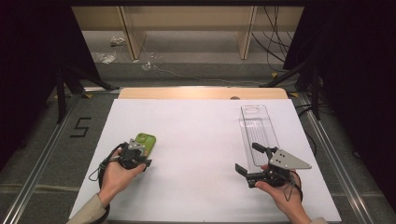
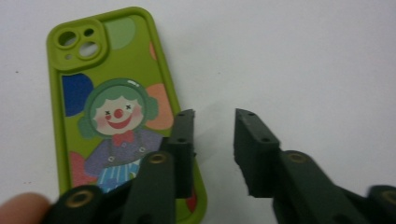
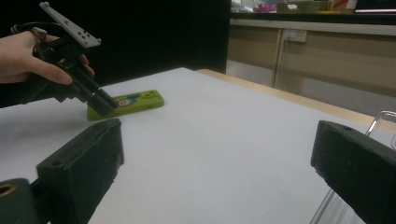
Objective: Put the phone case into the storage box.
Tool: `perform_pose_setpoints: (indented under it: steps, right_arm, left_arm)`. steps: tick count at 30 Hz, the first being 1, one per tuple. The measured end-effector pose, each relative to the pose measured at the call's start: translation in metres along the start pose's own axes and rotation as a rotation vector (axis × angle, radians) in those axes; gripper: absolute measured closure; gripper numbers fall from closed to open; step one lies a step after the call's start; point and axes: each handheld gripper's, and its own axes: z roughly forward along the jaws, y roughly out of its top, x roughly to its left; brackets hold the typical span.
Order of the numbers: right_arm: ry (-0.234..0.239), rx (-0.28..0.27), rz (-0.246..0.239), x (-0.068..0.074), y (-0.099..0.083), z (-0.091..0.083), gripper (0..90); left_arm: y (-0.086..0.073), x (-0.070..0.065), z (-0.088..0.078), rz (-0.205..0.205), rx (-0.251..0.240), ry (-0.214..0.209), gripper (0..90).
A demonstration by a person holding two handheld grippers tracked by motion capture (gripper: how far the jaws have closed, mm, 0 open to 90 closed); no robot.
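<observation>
High view puts your left hand (image 1: 114,173) at the near left of the white sheet (image 1: 201,140), holding the left gripper (image 1: 140,156) tipped down over the near end of the green phone case (image 1: 145,143). In the left gripper view you see the case (image 2: 116,107) lying flat with its clown picture up and the camera cut-outs at the far end; the gripper's (image 2: 214,149) jaws stand apart with a clear gap, one over the case's right edge and the other over bare sheet, gripping nothing. Farther right, a clear plastic tray (image 1: 258,133) lies lengthwise on the sheet, running from far to near. Your right hand (image 1: 282,193) holds the right gripper (image 1: 250,158) at the tray's near end, its jaws spread wide and empty; in the right gripper view the tray's edge (image 3: 383,123) shows by the right-hand jaw.
</observation>
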Motion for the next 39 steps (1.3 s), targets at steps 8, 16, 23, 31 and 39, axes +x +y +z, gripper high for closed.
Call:
perform_pose_setpoints:
  steps: [8, 16, 23, 31, 39]
  right_arm:
    - [-0.003, -0.002, 0.001, 0.000, 0.000, 0.000, 3.6]
    - [-0.004, -0.005, 0.001, 0.000, 0.001, 0.000, 3.6]
    - [-0.004, -0.007, -0.002, 0.000, 0.001, 0.000, 3.7]
    - [-0.003, -0.005, -0.002, 0.000, 0.001, 0.000, 3.7]
    - [-0.003, -0.005, -0.003, 0.000, 0.001, 0.000, 3.8]
  left_arm:
    - [0.008, 0.018, 0.008, -0.091, -0.017, 0.086, 27.4]
    - [0.012, 0.034, 0.021, -0.071, 0.055, 0.085, 7.3]
    - [0.013, 0.040, 0.027, -0.099, 0.071, 0.081, 4.3]
    - [0.016, 0.041, 0.031, -0.111, 0.096, 0.089, 5.3]
    - [0.017, 0.043, 0.034, -0.128, 0.109, 0.091, 6.0]
